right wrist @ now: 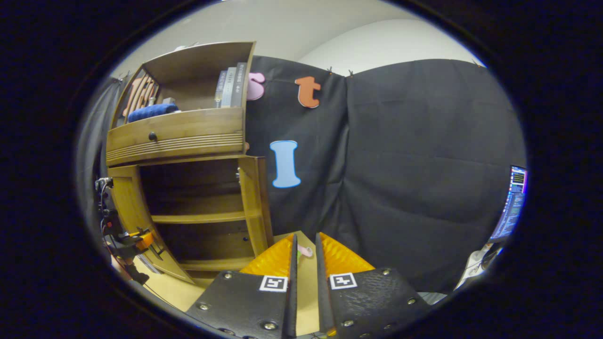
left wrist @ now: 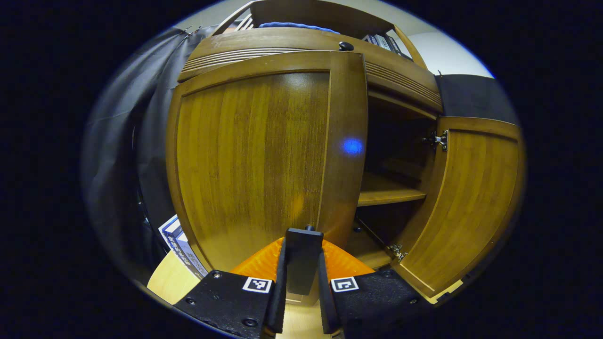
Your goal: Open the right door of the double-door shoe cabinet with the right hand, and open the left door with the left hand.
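At the shoe cabinet (left wrist: 301, 52): I take this wooden unit as my landmark; every place below is relative to it.
Left door (left wrist: 264, 160): partly swung out from the cabinet front, its outer face towards my left gripper view; its lower edge is cut off behind the gripper.
Left door handle (left wrist: 304, 256): a dark upright bar at the door's free edge, low down; only its rear face shows, and how it joins the door is hidden.
Left gripper (left wrist: 301, 301): both fingers (left wrist: 281, 287) press the handle from either side; I read it as clamped on that bar.
Right door (left wrist: 466, 207): swung wide open, inner face and two hinges (left wrist: 438, 140) showing at the cabinet's right side; its far edge is cut off.
Cabinet interior (left wrist: 391, 188): one shelf visible; the depths behind it are too dark to make out.
Drawer knob (left wrist: 346, 45): on the drawer front above the doors.
Top shelf: a blue folded cloth (right wrist: 153, 112) and upright books (right wrist: 231, 87); titles too small to tell.
Right gripper (right wrist: 305, 282): well to the right of the cabinet, facing the booth wall, fingers (right wrist: 292, 282) close together with a narrow gap, holding nothing.
Beyond the right gripper's tips: a small pink item (right wrist: 305, 252) on the pale floor; I cannot tell what it is.
Left of the cabinet: boxes (left wrist: 181, 245) on the floor, partly hidden by the left door.
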`<state>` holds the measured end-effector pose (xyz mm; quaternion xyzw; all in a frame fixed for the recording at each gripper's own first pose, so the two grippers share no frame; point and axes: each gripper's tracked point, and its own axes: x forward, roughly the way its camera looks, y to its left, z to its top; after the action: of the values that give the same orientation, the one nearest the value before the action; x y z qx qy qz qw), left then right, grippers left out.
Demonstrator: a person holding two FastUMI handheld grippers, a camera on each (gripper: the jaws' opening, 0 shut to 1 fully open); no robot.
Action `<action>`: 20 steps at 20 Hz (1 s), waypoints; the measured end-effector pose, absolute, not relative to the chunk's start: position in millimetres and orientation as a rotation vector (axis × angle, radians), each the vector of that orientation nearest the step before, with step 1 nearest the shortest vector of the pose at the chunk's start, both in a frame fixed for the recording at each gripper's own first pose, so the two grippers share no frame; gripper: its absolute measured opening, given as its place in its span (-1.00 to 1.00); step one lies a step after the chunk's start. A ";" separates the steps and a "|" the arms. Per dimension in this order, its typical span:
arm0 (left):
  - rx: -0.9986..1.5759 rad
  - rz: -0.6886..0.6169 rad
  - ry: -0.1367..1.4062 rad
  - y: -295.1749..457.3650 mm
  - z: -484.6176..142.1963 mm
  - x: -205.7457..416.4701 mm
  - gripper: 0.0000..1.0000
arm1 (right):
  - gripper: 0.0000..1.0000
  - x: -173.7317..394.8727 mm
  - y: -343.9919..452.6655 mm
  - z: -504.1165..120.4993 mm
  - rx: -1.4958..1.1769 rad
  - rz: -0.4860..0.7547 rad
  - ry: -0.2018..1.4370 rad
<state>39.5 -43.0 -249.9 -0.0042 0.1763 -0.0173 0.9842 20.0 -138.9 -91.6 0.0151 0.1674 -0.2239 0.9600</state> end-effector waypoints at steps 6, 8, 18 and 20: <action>-0.026 -0.022 0.343 -31.0 -244.1 10.5 -0.37 | -0.63 37.3 -110.7 -99.4 0.035 -0.353 0.359; -0.042 -0.013 0.345 -25.9 -241.6 1.5 -0.37 | -0.63 45.9 -95.4 -100.8 0.047 -0.310 0.357; -0.089 0.018 0.354 9.1 -231.4 -42.7 -0.36 | -0.63 89.7 -24.0 -115.3 0.089 -0.090 0.357; -0.103 0.032 0.352 17.9 -228.0 -50.5 -0.36 | -0.63 94.2 -13.2 -120.8 0.096 -0.058 0.369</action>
<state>-50.5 17.9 -228.0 -0.0514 0.1751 0.0161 0.9831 94.2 -13.2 -120.8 0.0477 0.1832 -0.0287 0.9815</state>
